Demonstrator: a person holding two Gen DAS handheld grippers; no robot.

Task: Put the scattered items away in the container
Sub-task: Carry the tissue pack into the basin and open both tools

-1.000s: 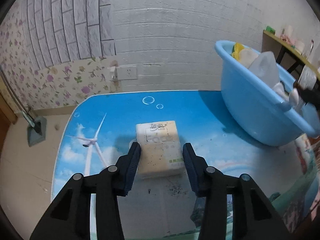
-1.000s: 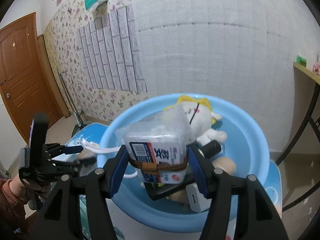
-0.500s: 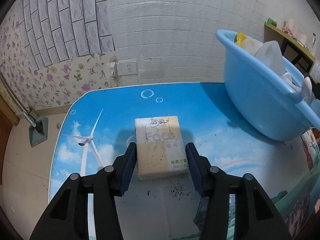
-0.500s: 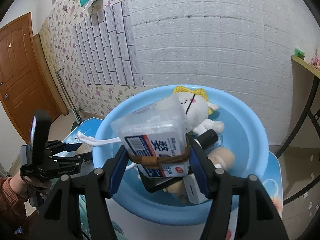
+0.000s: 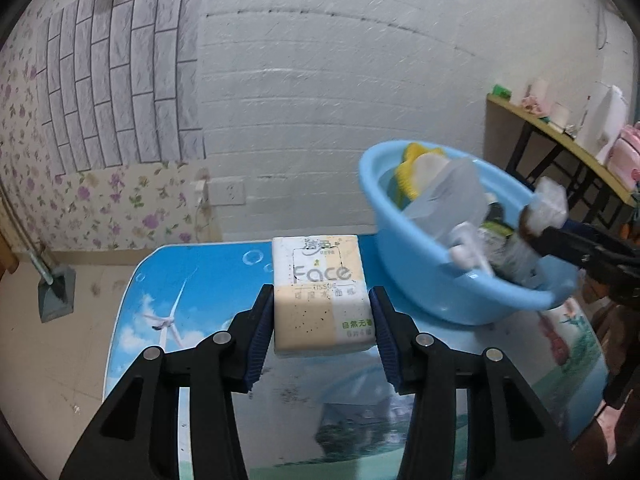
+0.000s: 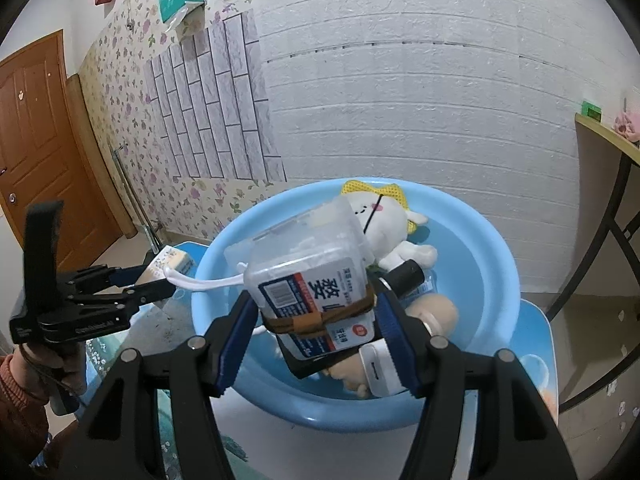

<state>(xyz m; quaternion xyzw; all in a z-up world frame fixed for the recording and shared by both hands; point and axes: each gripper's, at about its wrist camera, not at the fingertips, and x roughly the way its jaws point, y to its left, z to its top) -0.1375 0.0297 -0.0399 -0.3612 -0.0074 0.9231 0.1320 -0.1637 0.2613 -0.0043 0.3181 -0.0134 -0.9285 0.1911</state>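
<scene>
My left gripper [image 5: 322,332] is shut on a white and beige tissue pack [image 5: 320,296] and holds it lifted above the blue table [image 5: 208,280]. The light blue basin [image 5: 440,288] stands to the right of it. My right gripper [image 6: 316,332] is shut on a clear plastic box with a blue and red label [image 6: 316,280] and holds it over the basin [image 6: 472,280]. A white plush toy [image 6: 384,220], a dark bottle [image 6: 404,276] and other items lie in the basin. The left gripper and tissue pack [image 6: 172,260] show at the left of the right wrist view.
A white brick wall stands behind the table. A wall socket [image 5: 230,192] is low on it. A wooden shelf [image 5: 560,136] with small items is at the right. A brown door [image 6: 36,140] is at the far left. A dustpan [image 5: 54,292] stands on the floor.
My left gripper closed on the tissue pack and lifted it off the table, tilting up toward the basin. My right gripper stayed over the basin with the box.
</scene>
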